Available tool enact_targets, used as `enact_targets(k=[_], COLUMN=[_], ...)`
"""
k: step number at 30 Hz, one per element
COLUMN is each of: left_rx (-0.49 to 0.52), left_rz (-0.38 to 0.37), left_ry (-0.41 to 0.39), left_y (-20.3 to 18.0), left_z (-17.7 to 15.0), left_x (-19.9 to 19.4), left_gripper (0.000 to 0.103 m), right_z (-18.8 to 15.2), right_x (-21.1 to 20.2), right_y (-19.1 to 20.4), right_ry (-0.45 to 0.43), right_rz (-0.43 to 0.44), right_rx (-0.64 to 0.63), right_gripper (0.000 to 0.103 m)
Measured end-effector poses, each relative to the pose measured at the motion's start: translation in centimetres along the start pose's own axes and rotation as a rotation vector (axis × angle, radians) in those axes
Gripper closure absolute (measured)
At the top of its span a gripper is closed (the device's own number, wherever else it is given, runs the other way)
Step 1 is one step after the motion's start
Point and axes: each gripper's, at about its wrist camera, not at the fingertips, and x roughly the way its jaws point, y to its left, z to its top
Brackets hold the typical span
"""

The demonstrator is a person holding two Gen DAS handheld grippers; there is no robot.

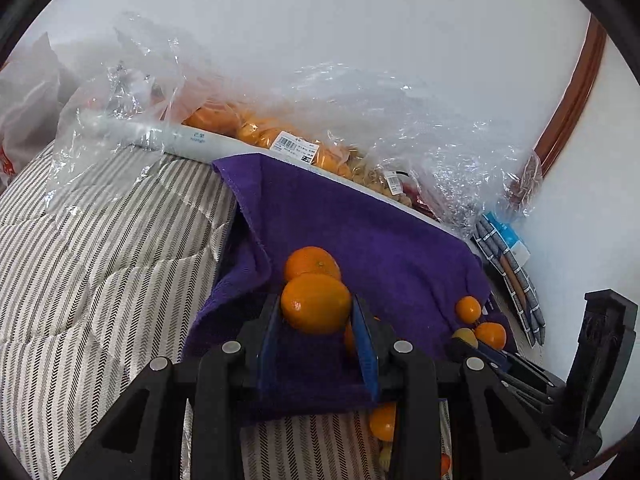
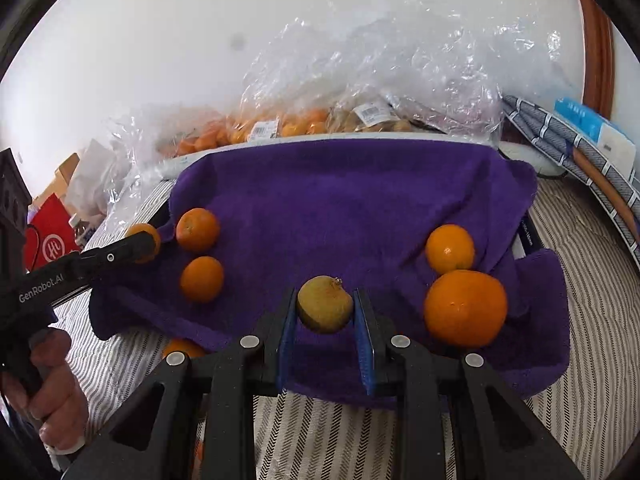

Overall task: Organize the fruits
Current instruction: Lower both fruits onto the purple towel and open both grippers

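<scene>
Left hand-held gripper [image 1: 316, 312] is clenched on an orange [image 1: 315, 303] that I hold over the purple towel [image 1: 360, 216], with a second orange [image 1: 311, 262] just beyond it. My right hand-held gripper [image 2: 325, 310] grips a yellow-brown fruit [image 2: 325, 309] above the same towel; a large orange [image 2: 465, 308] sits near its right, two smaller oranges [image 2: 201, 279] well to its left. Clear bags of fruit [image 2: 360, 92] lie beyond the towel, on striped bedding [image 1: 100, 260].

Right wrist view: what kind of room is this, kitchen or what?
Probably a bedroom, not a kitchen. The fruit lies on a purple towel spread over a striped quilted bedcover, with crinkled plastic grocery bags of fruit against a plain white wall.
</scene>
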Motion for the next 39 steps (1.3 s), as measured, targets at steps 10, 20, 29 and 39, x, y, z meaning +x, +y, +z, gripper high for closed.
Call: enact_targets(k=[10,20,29,39], left_rx=[0.032,0.063,0.077,0.087], left_rz=[-0.008,0.005,0.007,0.028], left_ry=[0.014,0.013,0.01,-0.006], left_y=[-0.7,-1.4,-1.6,-1.6], left_z=[-0.5,-0.7,-0.6,-0.6], left_x=[0.7,1.1,1.2,0.7], left_gripper=[0.07,0.069,0.069,0.064], right_z=[-0.3,-0.2,-0.1,0.1], right_x=[0.1,-1.0,-2.5,-3.8], right_y=[0.2,-0.2,0.1,-0.1], right_ry=[-0.004,-0.048,-0.128,-0.178], right_rz=[-0.016,-0.012,-0.015,-0.042], right_rx=[-0.02,-0.008,-0.02,-0.025], right_gripper=[0.075,0.056,0.05,0.047])
